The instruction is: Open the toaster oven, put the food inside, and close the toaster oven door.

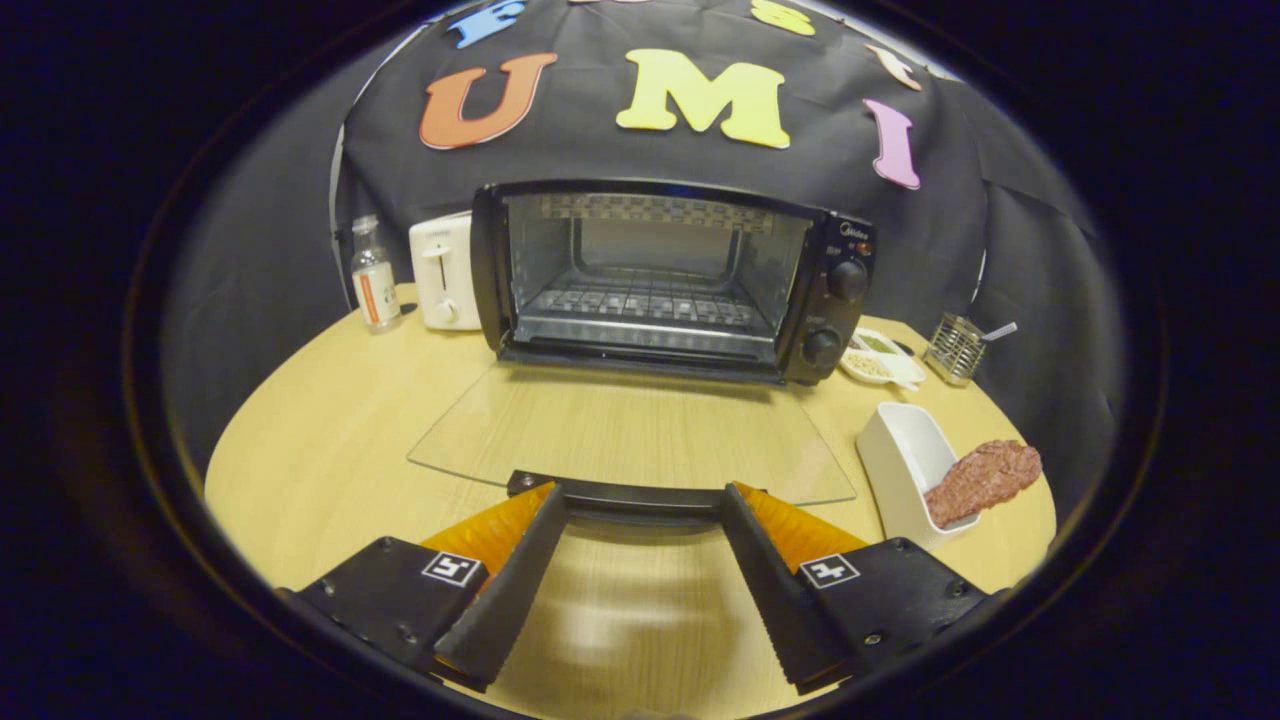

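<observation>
A black toaster oven (670,280) stands at the back of the round wooden table with its glass door (630,430) folded down flat toward me. The wire rack inside (640,300) is bare. The door's dark handle (625,493) lies right at my fingertips. My gripper (635,505) is open, its two fingers spread apart at either end of the handle, with nothing pressed between them. The food, a reddish-brown slab of meat (985,478), rests on the rim of a white container (905,465) to the right of the door, beyond my right finger.
A white pop-up toaster (443,272) and a small clear bottle (374,275) stand left of the oven. To its right are a white dish with seasonings (880,360) and a wire-mesh holder (955,348). Bare table (320,450) lies left of the door.
</observation>
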